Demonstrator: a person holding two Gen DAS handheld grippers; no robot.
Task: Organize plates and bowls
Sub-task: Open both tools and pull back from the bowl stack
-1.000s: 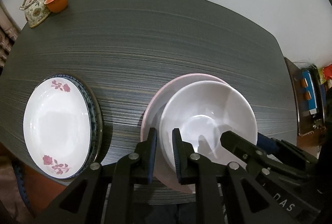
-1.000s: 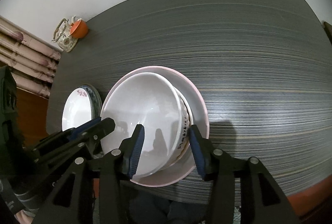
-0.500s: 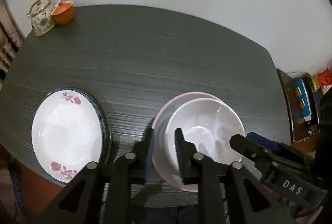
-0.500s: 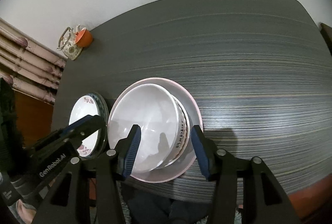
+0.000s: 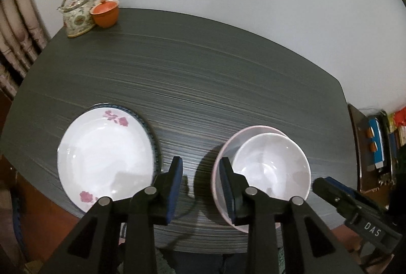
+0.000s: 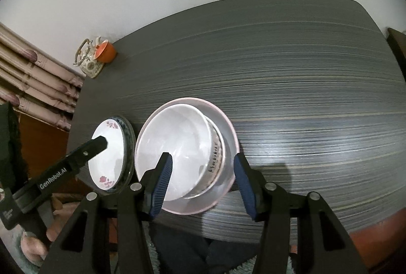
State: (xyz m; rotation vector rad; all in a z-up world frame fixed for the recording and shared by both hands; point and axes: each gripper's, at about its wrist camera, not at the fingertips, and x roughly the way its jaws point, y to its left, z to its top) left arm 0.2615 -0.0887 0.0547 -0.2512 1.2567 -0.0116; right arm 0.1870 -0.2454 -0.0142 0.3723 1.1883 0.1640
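Bowls nested, plates stacked, both claws free

Sorting looks close to finished, as I judge it. My left gripper [image 5: 200, 185] hangs open and empty above the near side of the table [image 5: 203, 86], its pads over the bare strip between the two piles. My right gripper [image 6: 203, 182] is spread wide and holds nothing; its jaws frame the bowl stack from above without touching it.

On my left sits the flowered plate [image 5: 104, 157], resting on a blue-rimmed plate [image 5: 152, 137] whose edge peeks out on the right. On my right a white bowl [image 6: 177, 147] sits in a lettered bowl [image 6: 215, 157], and both sit in the pink bowl [image 6: 228, 137].

If one step remains, it is a check or a nudge, since the inner bowls lean toward the left of the pink one. Squaring them would call for a light pinch on a rim, not a lift.

Both piles lie close to the near table edge, the plates nearest the left corner. Behind them the tabletop is open all the way back to the teapot [image 5: 76, 12] and orange cup [image 5: 105, 12] in the far left corner, so pushing away from me is the safe direction.
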